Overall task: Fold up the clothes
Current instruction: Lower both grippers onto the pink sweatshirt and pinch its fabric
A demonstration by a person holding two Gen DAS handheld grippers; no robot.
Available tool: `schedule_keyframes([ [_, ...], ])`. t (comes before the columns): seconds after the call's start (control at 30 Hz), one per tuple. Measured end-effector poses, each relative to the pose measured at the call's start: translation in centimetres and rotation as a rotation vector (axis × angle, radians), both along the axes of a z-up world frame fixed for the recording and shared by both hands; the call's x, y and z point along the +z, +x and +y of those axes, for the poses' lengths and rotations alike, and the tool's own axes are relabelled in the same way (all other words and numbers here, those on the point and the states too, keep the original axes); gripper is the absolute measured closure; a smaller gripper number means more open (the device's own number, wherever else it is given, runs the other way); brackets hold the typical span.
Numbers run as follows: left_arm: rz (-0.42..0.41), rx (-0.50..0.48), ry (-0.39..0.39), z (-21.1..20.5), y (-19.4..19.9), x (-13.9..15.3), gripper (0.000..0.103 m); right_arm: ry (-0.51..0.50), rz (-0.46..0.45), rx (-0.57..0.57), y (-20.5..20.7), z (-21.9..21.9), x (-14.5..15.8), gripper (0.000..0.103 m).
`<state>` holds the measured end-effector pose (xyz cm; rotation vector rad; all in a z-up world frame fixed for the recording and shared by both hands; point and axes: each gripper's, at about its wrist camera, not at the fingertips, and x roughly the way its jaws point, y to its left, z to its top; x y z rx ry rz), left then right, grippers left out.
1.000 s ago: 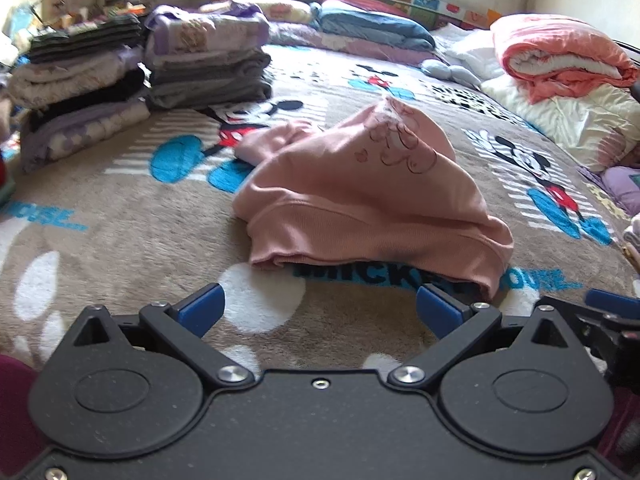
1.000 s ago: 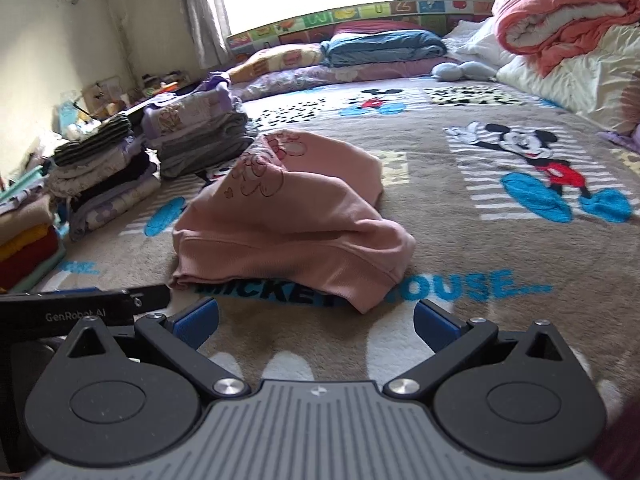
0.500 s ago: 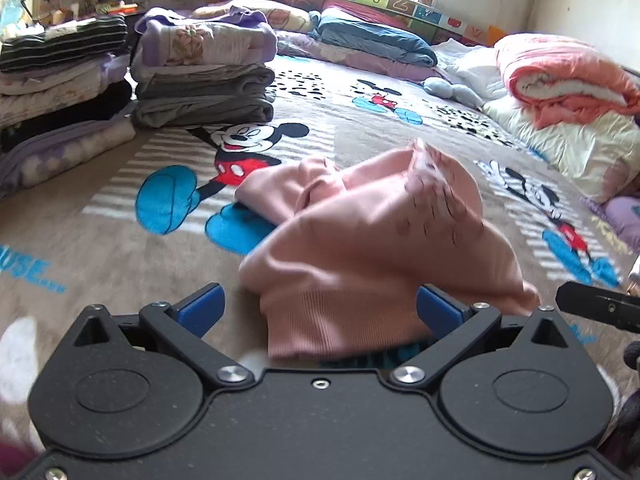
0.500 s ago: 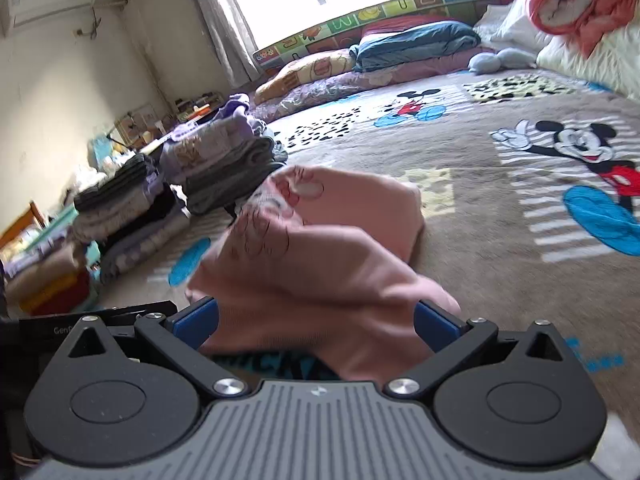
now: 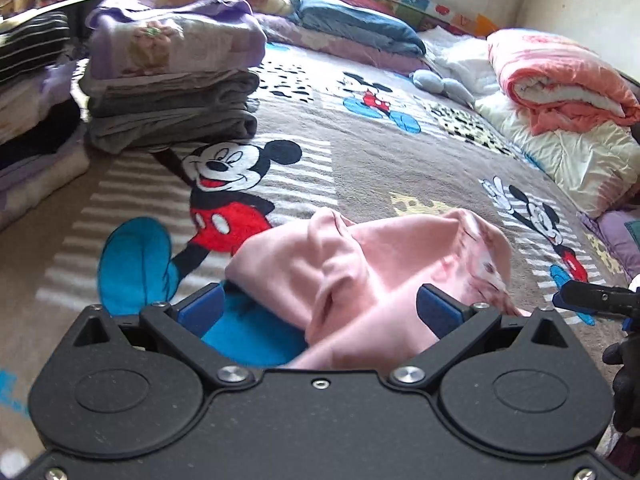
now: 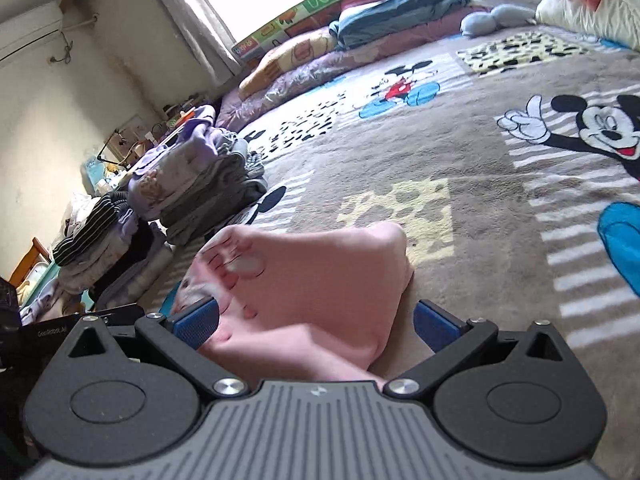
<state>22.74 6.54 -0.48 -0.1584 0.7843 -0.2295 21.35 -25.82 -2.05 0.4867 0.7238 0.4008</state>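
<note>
A crumpled pink sweatshirt (image 5: 360, 268) lies on the Mickey Mouse blanket (image 5: 360, 152). My left gripper (image 5: 320, 310) is open, its blue pads on either side of the garment's near edge, with cloth between the jaws. In the right wrist view the same pink sweatshirt (image 6: 316, 280) lies between the open jaws of my right gripper (image 6: 316, 322). The right gripper's tip also shows at the right edge of the left wrist view (image 5: 596, 300). Neither gripper is closed on the cloth.
A stack of folded grey and purple clothes (image 5: 172, 76) stands at the back left, with more stacks (image 6: 104, 248) beside it. Pillows (image 5: 352, 28) line the far edge. A rolled orange quilt (image 5: 560, 80) and white bedding sit at the right.
Both grippers have moved forward and low over the blanket, so the pink sweatshirt now lies between their open jaws. The sweatshirt looks more bunched than before.
</note>
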Motion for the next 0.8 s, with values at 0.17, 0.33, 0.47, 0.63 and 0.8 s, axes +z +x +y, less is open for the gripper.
schedule_keyframes([
  [0.17, 0.038, -0.039, 0.0, 0.3, 3.9, -0.8, 0.002, 0.05, 0.051, -0.001, 3.2, -1.0, -1.3, 0.003],
  [0.33, 0.053, -0.1, 0.018, -0.2, 7.5, -1.1, 0.012, 0.136, 0.116, -0.015, 6.8, -2.2, -3.0, 0.004],
  [0.47, 0.097, -0.161, 0.024, -1.0, 10.6, -1.9, 0.015, 0.189, 0.189, -0.004, 10.4, -2.8, -4.5, 0.005],
  [0.63, 0.168, -0.24, 0.084, -2.3, 13.8, -3.9, 0.015, 0.195, 0.283, 0.071, 13.3, -2.0, -6.3, 0.018],
  [0.8, 0.236, -0.298, 0.115, -3.0, 15.2, -5.4, 0.024, 0.109, 0.282, 0.197, 13.9, -0.1, -6.2, 0.038],
])
